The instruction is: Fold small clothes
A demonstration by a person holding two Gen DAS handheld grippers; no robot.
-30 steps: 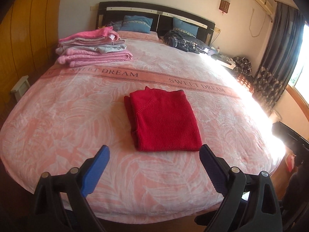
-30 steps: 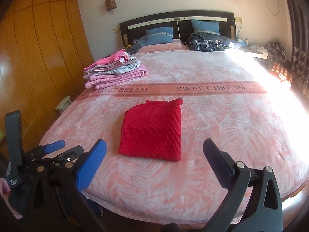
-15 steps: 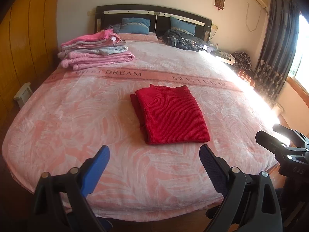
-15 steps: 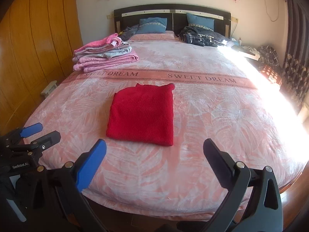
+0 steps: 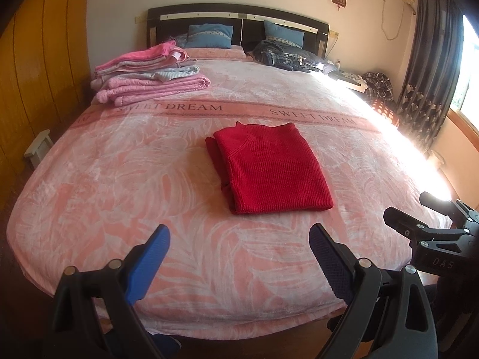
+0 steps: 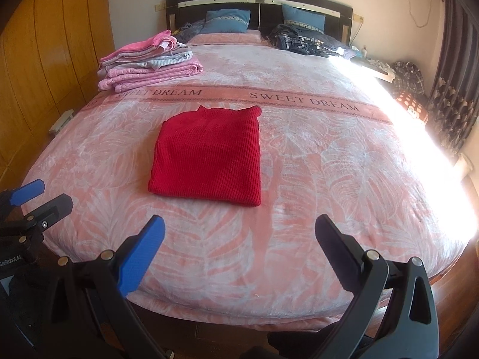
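Right now a wide bed (image 5: 125,179) under a pink leaf-patterned blanket is filling both views, with a band reading "SWEET DREAM" running across it. Everything else is sitting in relation to that bed. Wooden wardrobe doors (image 6: 45,45) are standing along its left side, and a dark patterned curtain (image 5: 431,68) is hanging beyond its right side, where strong sunlight is washing over the blanket's edge. At the head, a dark headboard (image 5: 239,18) is backing two blue pillows (image 5: 209,36), with a heap of dark checked clothing (image 6: 299,40) lying just below the right pillow. A stack of folded pink and grey clothes (image 5: 146,74) is resting on the bed's far left part, just above the lettered band. A red sweater (image 6: 209,155) is lying folded into a neat rectangle near the middle of the bed, well apart from the stack and touched by neither tool. The left gripper (image 5: 239,257) and the right gripper (image 6: 239,251) are hovering over the foot of the bed, each with its jaws spread wide and holding nothing.
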